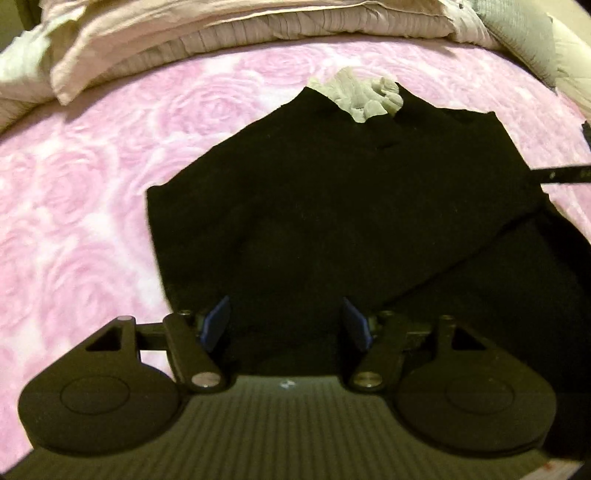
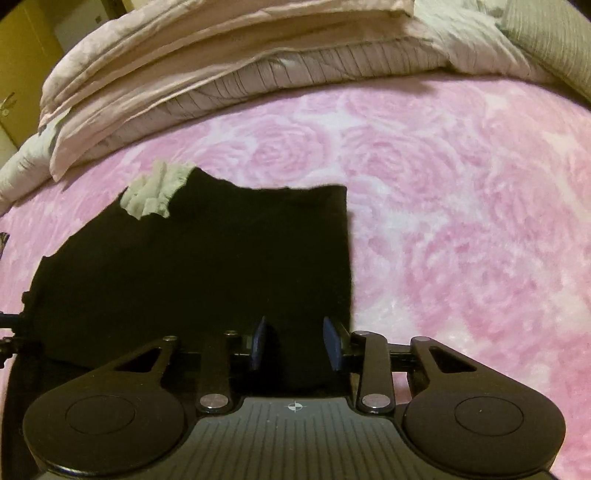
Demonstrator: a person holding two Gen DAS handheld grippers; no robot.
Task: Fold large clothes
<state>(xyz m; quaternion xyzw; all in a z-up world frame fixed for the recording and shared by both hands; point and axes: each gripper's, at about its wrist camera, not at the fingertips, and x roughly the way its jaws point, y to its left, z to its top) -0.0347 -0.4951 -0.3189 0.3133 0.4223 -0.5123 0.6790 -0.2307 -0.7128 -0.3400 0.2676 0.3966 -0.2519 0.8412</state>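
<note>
A large black garment (image 1: pixel 332 206) lies spread on the pink rose-patterned blanket (image 1: pixel 74 206), with a white ruffled collar (image 1: pixel 364 96) at its far end. My left gripper (image 1: pixel 286 323) is open and hovers over the garment's near left part, its blue pads (image 1: pixel 218 319) wide apart with only flat cloth below. In the right wrist view the same garment (image 2: pixel 199 266) fills the left half, its collar (image 2: pixel 155 192) at the far left. My right gripper (image 2: pixel 295 343) stands open, less wide, just inside the garment's straight right edge, with black cloth under its fingers (image 2: pixel 332 343).
Folded pale pink and white bedding (image 1: pixel 221 33) is piled along the far side of the bed, seen also as bedding (image 2: pixel 221 66) in the right wrist view. A grey striped cushion (image 2: pixel 554 40) sits at the far right. Bare blanket (image 2: pixel 461 240) extends right of the garment.
</note>
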